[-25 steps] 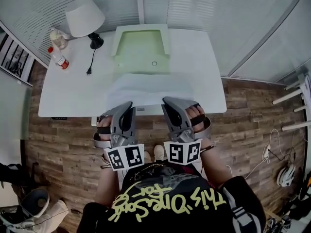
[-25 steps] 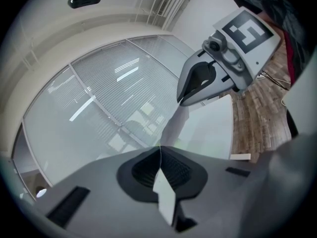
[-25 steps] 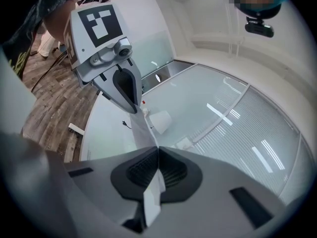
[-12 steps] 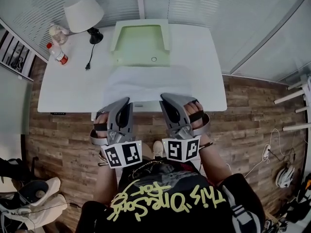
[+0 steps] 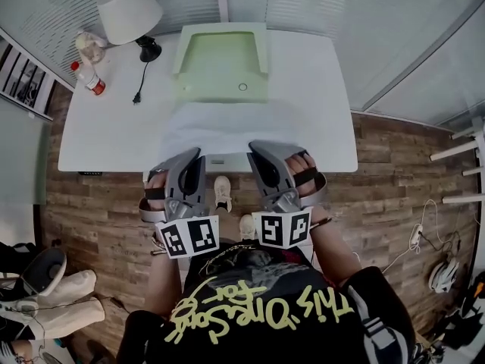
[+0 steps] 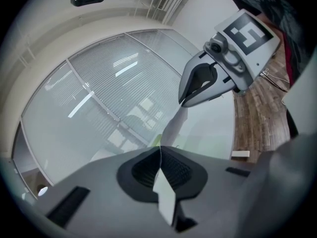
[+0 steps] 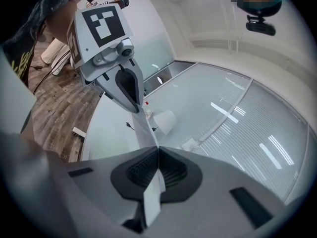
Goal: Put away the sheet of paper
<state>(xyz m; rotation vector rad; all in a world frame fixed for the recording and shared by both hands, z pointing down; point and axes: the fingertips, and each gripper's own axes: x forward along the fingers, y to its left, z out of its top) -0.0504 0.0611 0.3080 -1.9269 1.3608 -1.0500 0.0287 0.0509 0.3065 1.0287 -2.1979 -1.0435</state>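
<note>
The white sheet of paper [image 5: 227, 127] is stretched over the near half of the white table [image 5: 106, 135]. My left gripper [image 5: 197, 154] is shut on its near left edge and my right gripper [image 5: 255, 149] on its near right edge. In the left gripper view the jaws [image 6: 159, 150] pinch the paper [image 6: 173, 128], which runs across to the right gripper [image 6: 208, 81]. In the right gripper view the jaws [image 7: 157, 150] clamp the same paper [image 7: 142, 128], which leads to the left gripper [image 7: 121, 83]. A pale green tray [image 5: 223, 55] lies behind the sheet.
A white lamp [image 5: 129, 10] with a black cable [image 5: 141, 82] stands at the table's back left, beside a red-capped bottle [image 5: 89, 78]. Blinds and glass walls close off the back. Wood floor [image 5: 394, 173] surrounds the table. Cables and gear lie at the right.
The table has drawn slightly closer in the head view, and one shoe has stepped forward to the table's near edge. Both grippers still hold the paper in the same way.
</note>
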